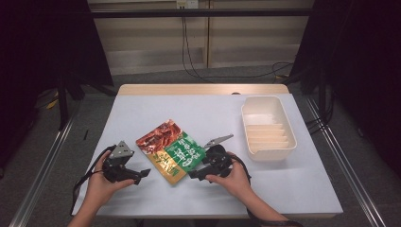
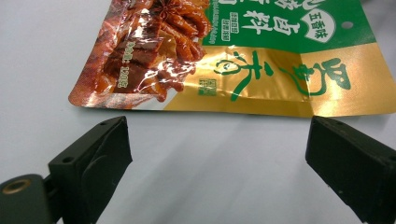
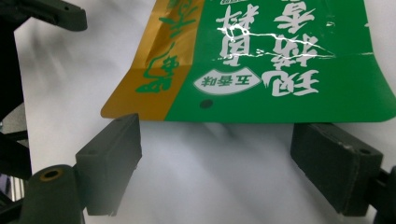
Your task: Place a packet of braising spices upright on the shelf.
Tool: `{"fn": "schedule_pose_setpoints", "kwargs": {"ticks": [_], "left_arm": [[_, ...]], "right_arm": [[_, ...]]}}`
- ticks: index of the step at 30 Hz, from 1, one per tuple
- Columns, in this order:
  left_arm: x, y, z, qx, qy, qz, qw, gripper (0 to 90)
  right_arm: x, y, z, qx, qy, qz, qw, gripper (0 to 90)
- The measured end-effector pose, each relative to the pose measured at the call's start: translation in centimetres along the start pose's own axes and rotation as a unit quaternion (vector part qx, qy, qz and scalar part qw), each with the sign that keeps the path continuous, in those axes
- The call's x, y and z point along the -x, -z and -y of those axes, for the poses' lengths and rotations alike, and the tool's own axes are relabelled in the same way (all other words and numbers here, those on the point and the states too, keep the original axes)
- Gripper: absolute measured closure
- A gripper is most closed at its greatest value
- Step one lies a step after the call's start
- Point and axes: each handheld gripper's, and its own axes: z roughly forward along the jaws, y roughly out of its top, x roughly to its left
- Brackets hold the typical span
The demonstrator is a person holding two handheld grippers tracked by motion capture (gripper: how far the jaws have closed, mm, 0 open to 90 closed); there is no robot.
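A flat snack pouch (image 1: 171,150), red, green and gold, lies on the white table (image 1: 213,113) between my two grippers. My left gripper (image 1: 142,175) rests just left of the pouch's gold near corner and points right at it. In the left gripper view that gripper (image 2: 217,140) is open, and the pouch (image 2: 224,60) lies just beyond its tips. My right gripper (image 1: 196,169) sits at the pouch's green right edge and points left. In the right gripper view that gripper (image 3: 215,140) is open, with the pouch's (image 3: 280,70) green edge right at the jaw tips and nothing between the pads.
A cream ribbed tray (image 1: 246,124) stands at the right of the table, beyond my right hand. Part of the left gripper (image 3: 56,14) shows in the top left of the right gripper view. Black stands and cables border the table on the floor.
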Motion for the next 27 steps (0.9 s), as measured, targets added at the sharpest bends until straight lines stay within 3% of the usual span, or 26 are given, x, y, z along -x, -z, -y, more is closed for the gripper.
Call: {"fn": "schedule_pose_setpoints", "kwargs": {"ticks": [9, 20, 27], "left_arm": [[0.1, 0.0, 0.0, 0.003, 0.002, 0.000, 1.0000, 6.6], [0.1, 0.2, 0.0, 0.001, -0.005, 0.003, 1.0000, 6.7], [0.1, 0.0, 0.0, 0.003, -0.010, 0.001, 0.9999, 6.7]], "right_arm": [[0.3, -0.6, -0.8, 0.002, -0.028, -0.001, 0.9996, 17.3], [0.3, -1.4, -1.3, 0.002, -0.042, 0.009, 0.9991, 20.6], [0.6, -1.6, -1.6, 0.005, -0.058, 0.012, 0.9982, 27.7]]}}
